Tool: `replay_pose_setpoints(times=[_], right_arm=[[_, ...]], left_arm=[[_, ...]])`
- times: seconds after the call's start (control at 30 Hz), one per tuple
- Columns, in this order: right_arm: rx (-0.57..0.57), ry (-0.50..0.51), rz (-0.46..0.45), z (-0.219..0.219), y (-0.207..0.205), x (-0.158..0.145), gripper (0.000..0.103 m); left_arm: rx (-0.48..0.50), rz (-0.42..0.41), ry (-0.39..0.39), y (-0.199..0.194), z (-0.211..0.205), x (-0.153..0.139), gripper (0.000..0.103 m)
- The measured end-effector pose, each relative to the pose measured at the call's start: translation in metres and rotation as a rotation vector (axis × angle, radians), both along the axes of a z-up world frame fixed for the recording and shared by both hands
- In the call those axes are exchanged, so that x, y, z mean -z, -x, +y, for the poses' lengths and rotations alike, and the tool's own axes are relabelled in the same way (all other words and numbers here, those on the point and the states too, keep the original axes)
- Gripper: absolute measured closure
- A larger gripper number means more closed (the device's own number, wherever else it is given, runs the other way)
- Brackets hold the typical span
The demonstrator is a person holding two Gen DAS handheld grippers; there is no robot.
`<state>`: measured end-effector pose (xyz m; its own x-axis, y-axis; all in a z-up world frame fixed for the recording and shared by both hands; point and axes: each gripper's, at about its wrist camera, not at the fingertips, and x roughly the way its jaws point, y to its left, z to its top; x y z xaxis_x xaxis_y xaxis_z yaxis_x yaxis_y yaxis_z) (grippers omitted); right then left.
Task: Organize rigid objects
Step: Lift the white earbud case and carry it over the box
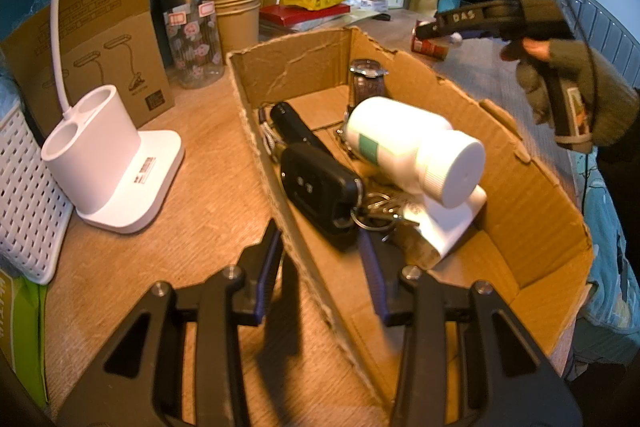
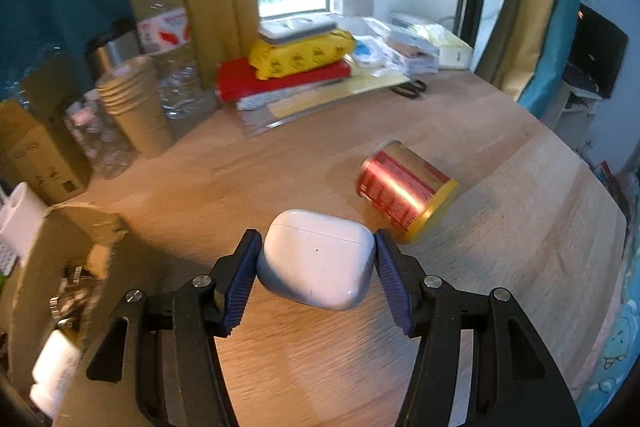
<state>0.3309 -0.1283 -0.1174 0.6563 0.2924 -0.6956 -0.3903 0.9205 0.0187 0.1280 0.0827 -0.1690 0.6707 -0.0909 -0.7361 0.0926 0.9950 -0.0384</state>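
Observation:
A torn cardboard box [image 1: 288, 43] sits on the wooden desk. Inside it lie a white pill bottle [image 1: 400, 143], a black car key with a key ring [image 1: 316, 187], a dark flashlight [image 1: 292, 125] and a wristwatch [image 1: 366, 79]. My left gripper [image 1: 320, 267] straddles the box's near wall, shut on it. My right gripper [image 2: 316, 263] is shut on a white earbuds case [image 2: 316, 251], held above the desk to the right of the box [image 2: 60, 227]. A red and gold can [image 2: 404, 189] lies on its side just beyond it. A gloved hand [image 1: 576, 99] holds the right gripper.
A white lamp base [image 1: 112, 167] and a white basket [image 1: 24, 187] stand left of the box. Behind it are stacked paper cups [image 1: 238, 11], a patterned jar [image 1: 196, 43], a water bottle [image 2: 168, 39], a red book stack [image 2: 280, 79] and scissors [image 2: 410, 89].

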Motion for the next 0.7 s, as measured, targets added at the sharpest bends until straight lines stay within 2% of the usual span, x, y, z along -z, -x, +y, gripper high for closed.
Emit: replay_pose_setpoints(times=[0.37, 0.7], right_arm=[[-0.119, -0.025, -0.036, 0.03, 0.049, -0.029, 0.043], [-0.219, -0.018, -0.06, 0.064, 0.072, -0.043, 0.043]], left_arm=[[0.0, 0.0, 0.0, 0.0, 0.0, 0.0, 0.063], [0.0, 0.0, 0.0, 0.0, 0.0, 0.0, 0.063]])
